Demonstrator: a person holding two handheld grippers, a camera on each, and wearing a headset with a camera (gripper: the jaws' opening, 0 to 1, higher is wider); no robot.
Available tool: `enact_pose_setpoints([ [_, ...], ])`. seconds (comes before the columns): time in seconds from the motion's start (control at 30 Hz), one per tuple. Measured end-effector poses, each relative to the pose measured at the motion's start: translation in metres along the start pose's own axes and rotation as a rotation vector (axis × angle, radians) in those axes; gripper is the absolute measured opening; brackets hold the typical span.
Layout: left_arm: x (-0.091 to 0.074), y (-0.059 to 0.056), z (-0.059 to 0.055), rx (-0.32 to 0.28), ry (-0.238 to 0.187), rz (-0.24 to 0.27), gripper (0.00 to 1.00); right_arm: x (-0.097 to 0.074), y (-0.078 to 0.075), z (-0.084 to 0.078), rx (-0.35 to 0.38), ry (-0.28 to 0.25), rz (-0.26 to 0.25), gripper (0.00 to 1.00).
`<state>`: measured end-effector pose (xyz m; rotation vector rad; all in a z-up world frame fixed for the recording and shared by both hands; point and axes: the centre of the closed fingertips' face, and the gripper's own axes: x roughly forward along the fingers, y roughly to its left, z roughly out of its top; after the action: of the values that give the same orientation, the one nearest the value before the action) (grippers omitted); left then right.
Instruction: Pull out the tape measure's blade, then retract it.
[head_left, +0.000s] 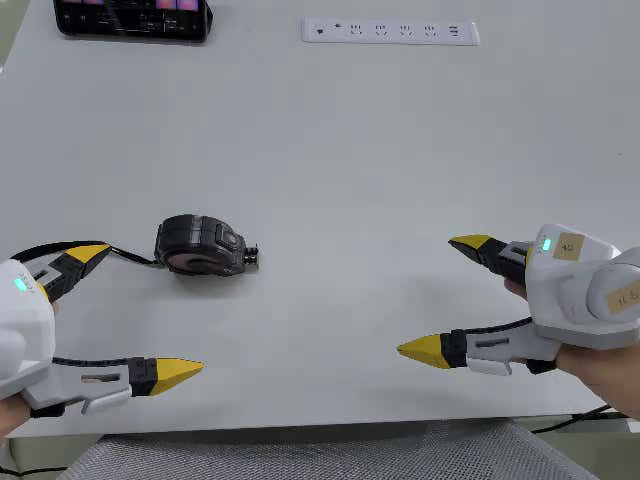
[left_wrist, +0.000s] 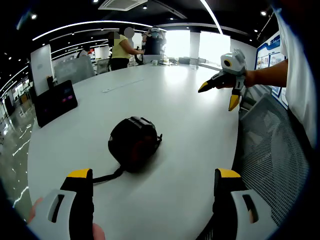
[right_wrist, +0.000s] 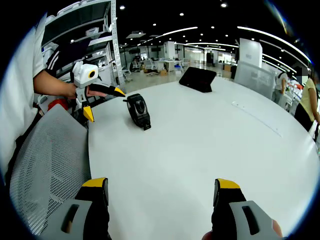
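A black tape measure (head_left: 203, 246) lies on the white table (head_left: 330, 150), its blade drawn in and a black wrist strap trailing left. In the left gripper view the tape measure (left_wrist: 134, 144) sits a short way ahead of the jaws. My left gripper (head_left: 140, 312) stands open at the table's front left, just left of the tape measure, nothing between its yellow tips. My right gripper (head_left: 445, 297) is open at the front right, well apart from the tape measure (right_wrist: 138, 111). Each gripper also appears in the other's view: right gripper (left_wrist: 220, 95), left gripper (right_wrist: 102, 102).
A white power strip (head_left: 390, 31) lies at the table's far edge. A black tablet (head_left: 133, 18) stands at the far left. A grey mesh chair (head_left: 330, 455) sits below the table's front edge. People stand in the background (left_wrist: 122, 47).
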<state>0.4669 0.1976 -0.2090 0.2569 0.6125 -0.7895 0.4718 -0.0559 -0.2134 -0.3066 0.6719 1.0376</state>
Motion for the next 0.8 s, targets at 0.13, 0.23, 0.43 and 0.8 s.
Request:
enact_pose_setpoints([
  [0.13, -0.0005, 0.0000, -0.0002, -0.001, 0.000, 0.000, 0.99, 0.0004, 0.0000, 0.0005, -0.003, -0.001, 0.000, 0.86],
  [0.23, -0.0005, 0.0000, -0.0013, -0.001, 0.003, 0.000, 0.99, 0.0012, 0.0006, 0.0010, -0.005, -0.004, 0.001, 0.88],
  [0.43, -0.0002, 0.0001, -0.0017, -0.001, 0.003, 0.000, 0.99, 0.0019, -0.0002, 0.0015, -0.010, -0.011, -0.006, 0.92],
  [0.8, 0.0018, 0.0017, -0.0004, 0.008, -0.004, -0.003, 0.99, 0.0042, -0.0010, 0.0027, -0.015, -0.015, -0.006, 0.92],
])
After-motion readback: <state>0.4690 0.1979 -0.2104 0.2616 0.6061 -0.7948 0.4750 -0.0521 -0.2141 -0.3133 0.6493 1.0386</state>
